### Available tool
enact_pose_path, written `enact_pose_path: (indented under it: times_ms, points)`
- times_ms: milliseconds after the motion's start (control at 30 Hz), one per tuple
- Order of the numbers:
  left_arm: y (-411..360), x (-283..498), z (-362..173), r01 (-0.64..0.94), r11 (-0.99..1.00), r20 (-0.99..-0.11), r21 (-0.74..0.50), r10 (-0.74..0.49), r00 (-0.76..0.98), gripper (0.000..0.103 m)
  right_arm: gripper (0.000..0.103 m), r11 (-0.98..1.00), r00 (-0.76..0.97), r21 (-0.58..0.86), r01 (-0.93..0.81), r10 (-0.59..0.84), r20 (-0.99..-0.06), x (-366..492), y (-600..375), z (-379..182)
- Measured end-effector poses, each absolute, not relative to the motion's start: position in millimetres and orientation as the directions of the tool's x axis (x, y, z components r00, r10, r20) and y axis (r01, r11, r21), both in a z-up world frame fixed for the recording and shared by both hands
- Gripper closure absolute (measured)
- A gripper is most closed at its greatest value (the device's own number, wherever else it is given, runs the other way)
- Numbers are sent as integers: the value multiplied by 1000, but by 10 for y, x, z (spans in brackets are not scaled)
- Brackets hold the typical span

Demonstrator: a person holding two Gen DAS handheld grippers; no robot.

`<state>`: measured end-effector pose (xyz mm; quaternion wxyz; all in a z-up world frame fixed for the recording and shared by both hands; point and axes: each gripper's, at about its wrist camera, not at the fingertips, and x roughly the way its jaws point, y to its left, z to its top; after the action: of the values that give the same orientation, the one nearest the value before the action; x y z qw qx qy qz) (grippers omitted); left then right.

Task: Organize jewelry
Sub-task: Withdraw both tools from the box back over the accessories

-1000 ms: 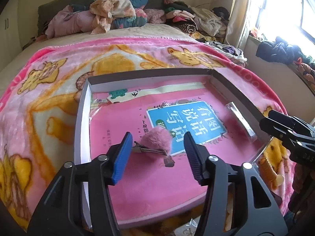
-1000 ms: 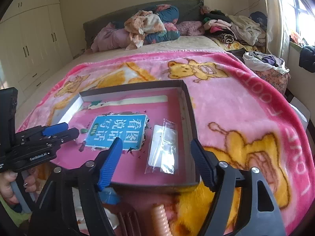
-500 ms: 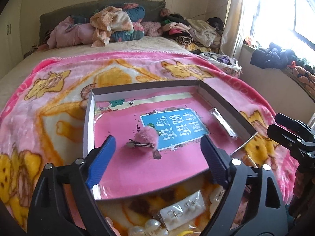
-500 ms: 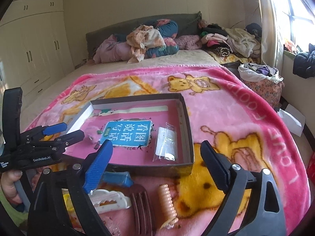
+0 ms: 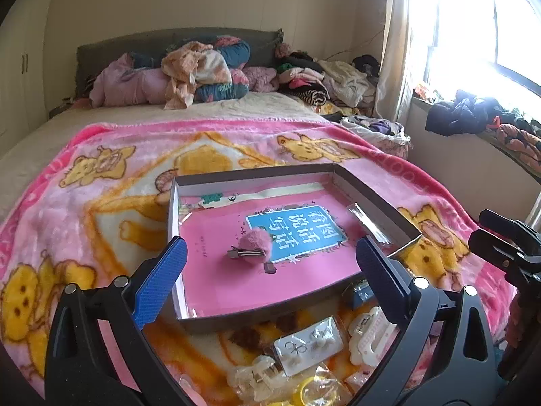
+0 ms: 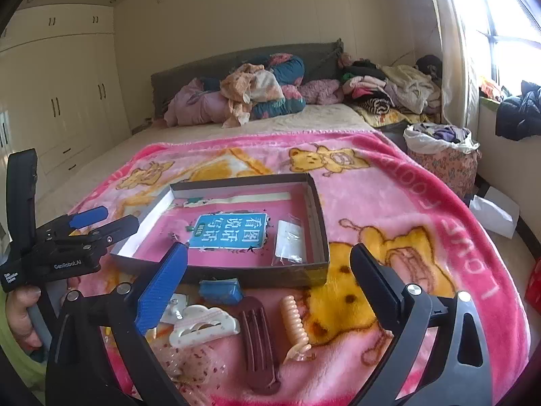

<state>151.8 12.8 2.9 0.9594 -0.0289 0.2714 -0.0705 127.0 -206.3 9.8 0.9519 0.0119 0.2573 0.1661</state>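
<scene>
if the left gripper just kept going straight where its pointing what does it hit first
Probably the pink pompom hair clip lying in the shallow box, roughly centred between the left gripper's open, empty jaws. The box's near wall lies in front of the clip, so a low path might catch that first; depth is unclear.

Daylight pours in from the tall glass window (image 5: 480, 27) to my right, blown out to pure white in both my views, with the pale curtain (image 5: 392, 44) beside it glowing. Away from that window the cream wardrobe doors (image 6: 67, 94) sit in softer, even light. Shadows on the pink fleece cartoon-bear blanket (image 5: 111, 182) are faint. The fisheye bends straight edges and blackens the corners. Focus is fairly sharp, with mild softness towards the rims.
</scene>
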Motion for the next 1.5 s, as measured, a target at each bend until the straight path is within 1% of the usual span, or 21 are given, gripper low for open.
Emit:
enact_pose_path:
  times_ms: [467, 733, 900, 1267, 1500]
  points:
    - [241, 1187, 0, 115, 990, -491, -81, -140, 860, 12, 9, 937, 806, 109, -331, 341, -484, 854, -2088, 22]
    - [309, 1027, -164, 113, 991, -523, -70, -133, 842, 12, 9, 933, 792, 90, -350, 345, -504, 713, -2023, -90]
    - [379, 925, -297, 107, 992, -552, -59, -122, 825, 12, 9, 926, 776, 110, -360, 363, -515, 684, -1991, -151]
    - [526, 758, -494, 116, 991, -595, -62, -131, 793, 12, 9, 905, 725, 87, -417, 388, -569, 657, -1711, -323]
    - [577, 781, -586, 122, 989, -617, -86, -149, 773, 12, 9, 896, 666, 80, -436, 381, -641, 733, -1533, -518]
